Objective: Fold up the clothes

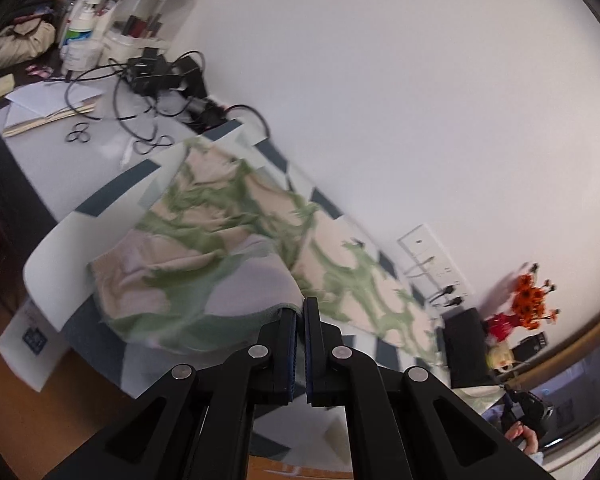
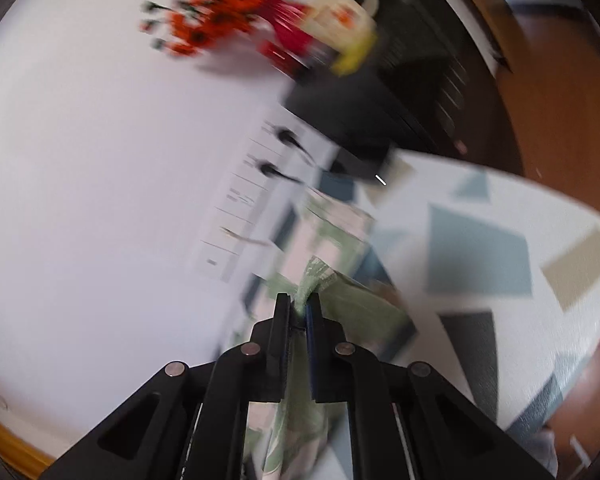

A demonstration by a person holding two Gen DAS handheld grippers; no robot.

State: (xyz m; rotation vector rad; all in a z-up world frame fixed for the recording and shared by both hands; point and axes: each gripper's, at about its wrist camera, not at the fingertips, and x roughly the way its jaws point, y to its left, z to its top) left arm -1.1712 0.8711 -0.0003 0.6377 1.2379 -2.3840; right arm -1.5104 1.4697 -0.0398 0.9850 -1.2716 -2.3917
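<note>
A cream cloth with a green leaf pattern (image 1: pixel 236 216) lies along a table covered with a white, blue and grey patterned sheet (image 1: pixel 112 196). My left gripper (image 1: pixel 300 312) is shut on the cloth's near edge and lifts it, so the cloth sags into a fold. In the right wrist view, my right gripper (image 2: pixel 299 312) is shut on another bunched green edge of the same cloth (image 2: pixel 312 276), which hangs down between the fingers. That view is blurred by motion.
Black cables and chargers (image 1: pixel 160 76), scissors (image 1: pixel 78 134), papers (image 1: pixel 48 106) and bottles (image 1: pixel 80 36) crowd the table's far end. A white wall with sockets (image 1: pixel 432 268) runs alongside. Orange flowers in a red vase (image 1: pixel 528 304) and a black box (image 1: pixel 468 344) stand at the other end.
</note>
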